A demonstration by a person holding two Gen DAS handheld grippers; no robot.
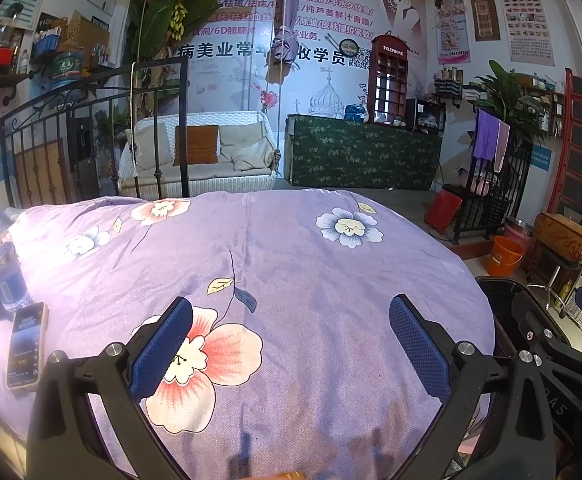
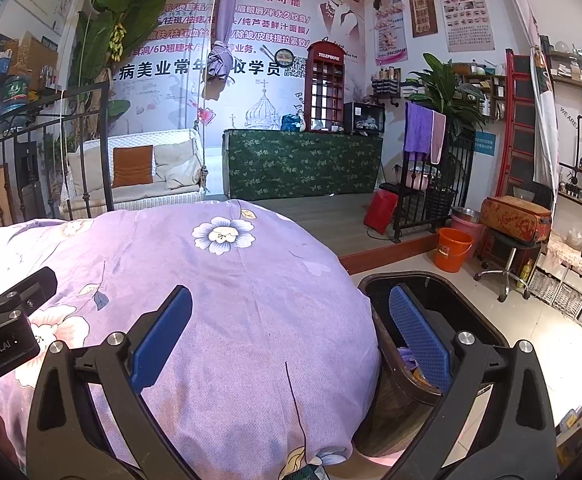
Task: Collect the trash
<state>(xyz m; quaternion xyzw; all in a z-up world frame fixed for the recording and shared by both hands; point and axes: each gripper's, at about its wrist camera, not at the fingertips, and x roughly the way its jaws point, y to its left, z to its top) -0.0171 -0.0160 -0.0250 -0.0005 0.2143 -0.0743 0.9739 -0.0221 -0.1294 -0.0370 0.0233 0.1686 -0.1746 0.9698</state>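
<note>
My left gripper point(image 1: 291, 344) is open and empty above a purple flowered bedspread point(image 1: 291, 248). A water bottle point(image 1: 3, 264) stands at the bed's left edge, with a phone point(image 1: 25, 346) lying beside it. My right gripper point(image 2: 291, 340) is open and empty over the bed's right edge, its right finger above a dark trash bin point(image 2: 447, 292) on the floor; the bin point(image 1: 503, 292) holds some scraps. The right gripper shows at the right edge of the left wrist view point(image 1: 563, 352).
A black iron bed frame point(image 1: 91, 128) stands at the far left. An orange bucket point(image 2: 453, 248), a red bag point(image 2: 381, 210), a stool with a case point(image 2: 517, 220) and low shelves point(image 2: 571, 284) stand on the floor to the right. A green-draped counter point(image 2: 303, 164) is behind.
</note>
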